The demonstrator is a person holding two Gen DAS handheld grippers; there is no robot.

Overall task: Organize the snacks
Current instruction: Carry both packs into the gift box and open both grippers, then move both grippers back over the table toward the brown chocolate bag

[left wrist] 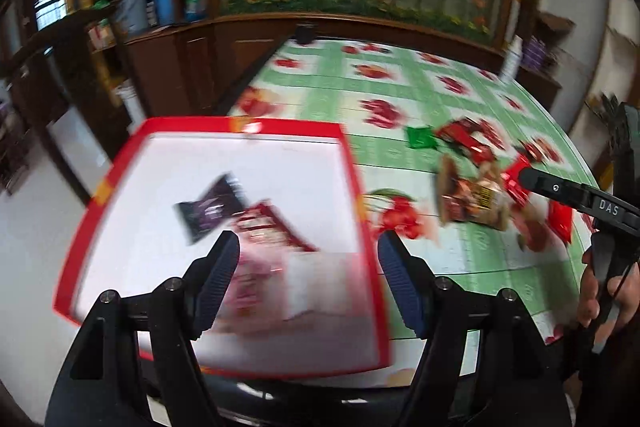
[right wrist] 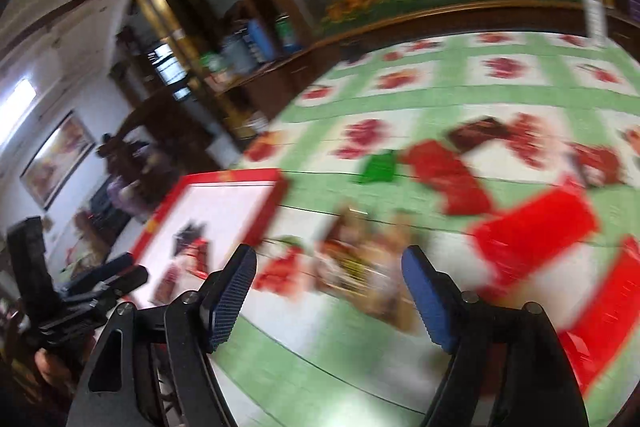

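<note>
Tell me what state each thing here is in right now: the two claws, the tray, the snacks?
Left gripper: open, empty, above the tray.
Right gripper: open, empty, over the loose snacks.
Red-rimmed white tray: flat on the table, a few packets inside.
Black snack packet: lying in the tray.
Green snack packet: on the tablecloth, outside the tray.
</note>
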